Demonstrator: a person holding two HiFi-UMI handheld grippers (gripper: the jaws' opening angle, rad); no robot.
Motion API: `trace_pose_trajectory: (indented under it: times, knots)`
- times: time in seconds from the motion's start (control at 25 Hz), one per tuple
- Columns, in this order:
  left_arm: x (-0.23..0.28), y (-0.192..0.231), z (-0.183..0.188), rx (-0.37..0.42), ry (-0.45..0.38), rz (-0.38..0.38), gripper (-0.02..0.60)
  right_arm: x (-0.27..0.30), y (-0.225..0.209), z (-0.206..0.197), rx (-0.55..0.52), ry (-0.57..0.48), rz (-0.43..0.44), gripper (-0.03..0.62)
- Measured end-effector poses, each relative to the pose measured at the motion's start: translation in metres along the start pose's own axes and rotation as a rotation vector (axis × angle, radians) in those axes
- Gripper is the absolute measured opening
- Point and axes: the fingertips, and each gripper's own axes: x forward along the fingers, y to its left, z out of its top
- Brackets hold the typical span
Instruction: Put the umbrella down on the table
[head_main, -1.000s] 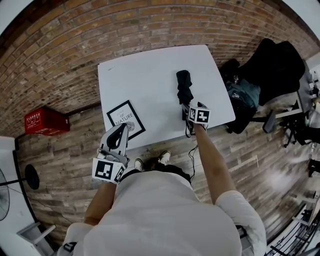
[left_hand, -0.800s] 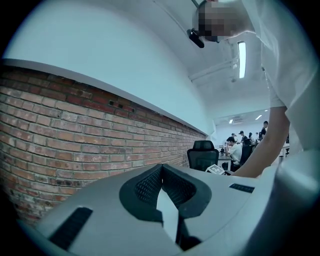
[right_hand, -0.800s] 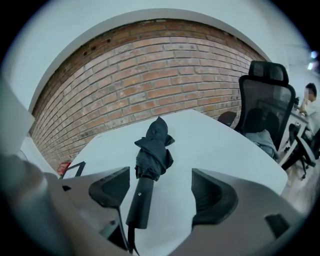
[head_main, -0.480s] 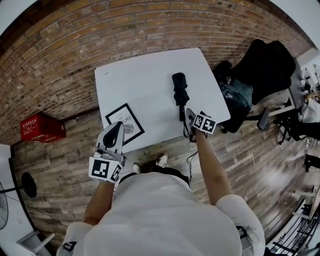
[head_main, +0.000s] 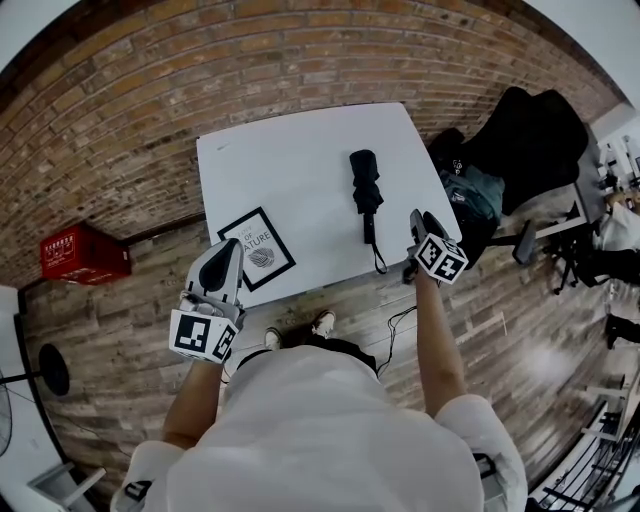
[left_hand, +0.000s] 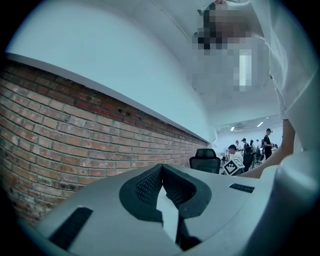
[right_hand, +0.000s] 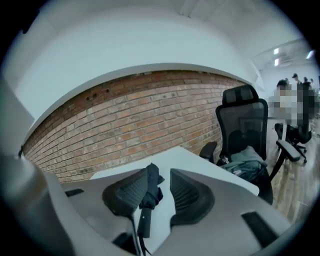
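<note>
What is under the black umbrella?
The white table is under it. The folded umbrella lies flat on the tabletop. The strip of table right beneath it is covered, so I cannot tell if anything small hides there.

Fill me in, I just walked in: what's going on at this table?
A person holds a gripper in each hand. The folded black umbrella lies on the white table, touched by neither. The right gripper hovers at the table's near edge, its jaws closing on nothing. The left gripper is shut and empty.
</note>
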Motion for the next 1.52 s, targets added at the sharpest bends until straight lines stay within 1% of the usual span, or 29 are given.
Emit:
trace_pose_trajectory:
  times: [0.24, 0.32, 0.44, 0.6, 0.76, 0.88, 0.96, 1.04, 1.2, 1.28, 1.36, 1.52]
  knots:
    - [-0.005, 0.012, 0.010, 0.003, -0.021, 0.009, 0.021, -0.029, 0.013, 0.076, -0.065, -0.185, -0.024, 0.058]
    - [-0.005, 0.017, 0.016, 0.001, -0.028, 0.015, 0.021, -0.041, 0.019, 0.100, -0.091, -0.248, -0.041, 0.047]
    - [-0.004, 0.022, 0.028, -0.003, -0.043, 0.020, 0.021, -0.057, 0.029, 0.128, -0.126, -0.315, -0.065, 0.029]
    - [-0.005, 0.024, 0.048, 0.007, -0.078, 0.019, 0.021, -0.088, 0.049, 0.163, -0.132, -0.407, -0.021, 0.021]
    - [-0.006, 0.028, 0.063, 0.019, -0.110, 0.023, 0.021, -0.124, 0.077, 0.188, -0.184, -0.485, 0.028, 0.021]
    - [-0.005, 0.033, 0.068, 0.028, -0.124, 0.034, 0.021, -0.152, 0.093, 0.198, -0.184, -0.536, 0.070, 0.021]
    - [-0.004, 0.037, 0.070, 0.031, -0.128, 0.042, 0.021, -0.170, 0.102, 0.201, -0.201, -0.563, 0.081, 0.021]
    - [-0.004, 0.041, 0.071, 0.033, -0.130, 0.050, 0.021, -0.184, 0.113, 0.200, -0.266, -0.574, 0.081, 0.021]
    - [-0.003, 0.045, 0.072, 0.031, -0.135, 0.059, 0.021, -0.206, 0.138, 0.193, -0.445, -0.582, 0.064, 0.021]
    - [-0.002, 0.044, 0.074, 0.039, -0.138, 0.059, 0.021, -0.216, 0.145, 0.189, -0.496, -0.586, 0.058, 0.021]
    - [-0.003, 0.041, 0.074, 0.055, -0.134, 0.062, 0.021, -0.228, 0.149, 0.183, -0.498, -0.584, 0.051, 0.021]
    - [-0.017, 0.041, 0.068, 0.073, -0.122, 0.093, 0.021, -0.247, 0.144, 0.156, -0.406, -0.551, 0.015, 0.021]
